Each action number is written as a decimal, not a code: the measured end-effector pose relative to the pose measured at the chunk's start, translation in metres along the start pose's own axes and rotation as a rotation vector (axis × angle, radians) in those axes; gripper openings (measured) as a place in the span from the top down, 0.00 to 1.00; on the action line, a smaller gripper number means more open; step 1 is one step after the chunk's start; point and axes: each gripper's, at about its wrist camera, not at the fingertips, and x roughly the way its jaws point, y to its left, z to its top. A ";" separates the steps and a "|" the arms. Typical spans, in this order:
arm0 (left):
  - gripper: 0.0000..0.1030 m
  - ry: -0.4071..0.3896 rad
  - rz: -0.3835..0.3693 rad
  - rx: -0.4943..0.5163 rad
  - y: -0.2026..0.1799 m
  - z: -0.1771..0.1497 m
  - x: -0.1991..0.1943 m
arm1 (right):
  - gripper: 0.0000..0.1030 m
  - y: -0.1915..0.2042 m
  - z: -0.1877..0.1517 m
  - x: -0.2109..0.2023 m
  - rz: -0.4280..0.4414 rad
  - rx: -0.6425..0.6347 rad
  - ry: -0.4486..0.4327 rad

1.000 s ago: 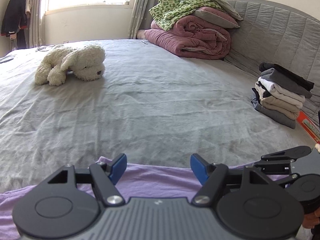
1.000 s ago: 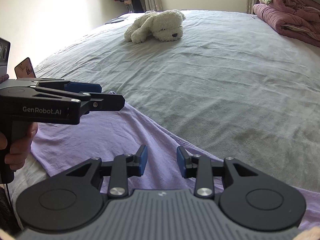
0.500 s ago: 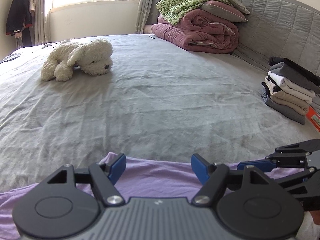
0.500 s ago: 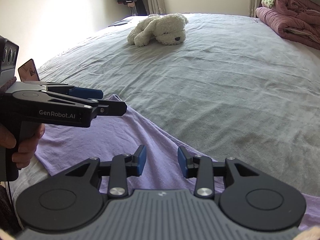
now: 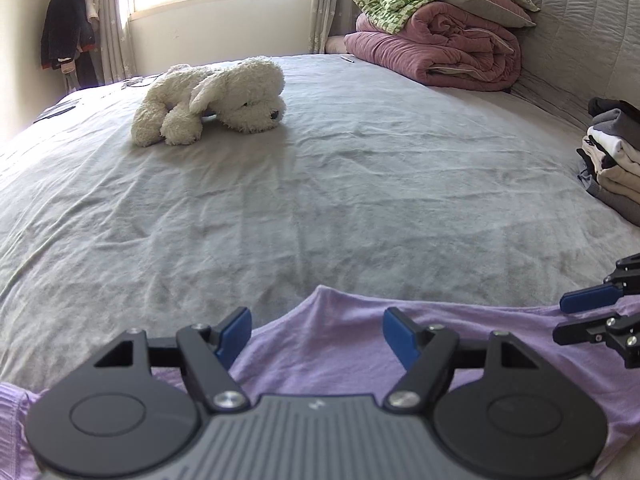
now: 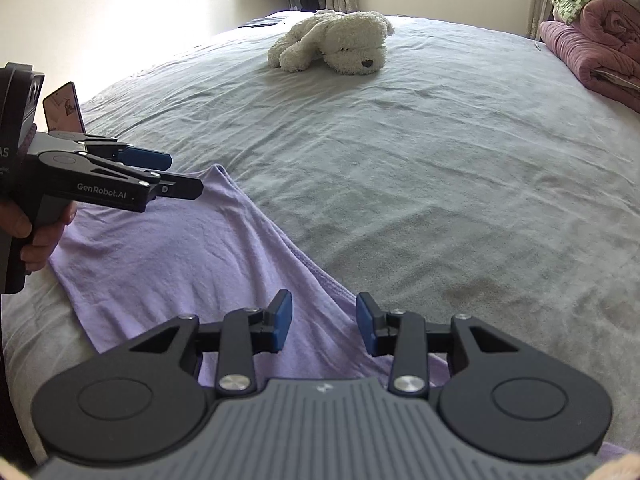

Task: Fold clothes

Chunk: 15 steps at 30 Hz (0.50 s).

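Left gripper [image 5: 317, 330]: fingers [image 5: 236, 330] stand wide apart, nothing between the pads, hovering over the purple garment [image 5: 348, 344]. Right gripper [image 6: 324, 322]: fingers [image 6: 282, 320] part-way apart, also empty, poised over the garment's folded edge; no pad presses cloth in either view.

The purple garment lies flat on the near part of the grey bed [image 5: 320, 184], one corner peaking toward the plush dog [image 5: 212, 100]. A stack of folded clothes [image 5: 616, 160] sits well to the right of the garment, against the headboard. Rolled bedding [image 5: 436, 56] lies beyond, far from the garment.

Step in hand, as judged: approach before a grasp, both grippers lining up on the garment's far edge. The next move likely calls for lowering each pair of fingers onto the edge and pinching a single layer without dragging the bedsheet along.

Against the frame a second earlier: the left wrist view has swung, so the plush dog sits nearer the middle and the garment's peaked corner now shows between the left fingers. Finger gaps look nearly unchanged.
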 end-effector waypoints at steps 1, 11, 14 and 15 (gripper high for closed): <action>0.29 -0.001 -0.008 -0.009 0.002 0.001 0.002 | 0.61 -0.005 -0.001 -0.001 0.009 0.010 0.003; 0.42 0.022 -0.081 -0.130 0.015 0.004 0.031 | 0.77 -0.030 -0.009 -0.017 0.086 0.024 0.059; 0.49 0.020 -0.062 -0.137 0.014 0.004 0.032 | 0.79 -0.034 -0.010 -0.016 0.063 0.026 0.064; 0.51 0.019 -0.057 -0.134 0.013 0.004 0.033 | 0.80 -0.036 -0.011 -0.016 0.056 0.027 0.065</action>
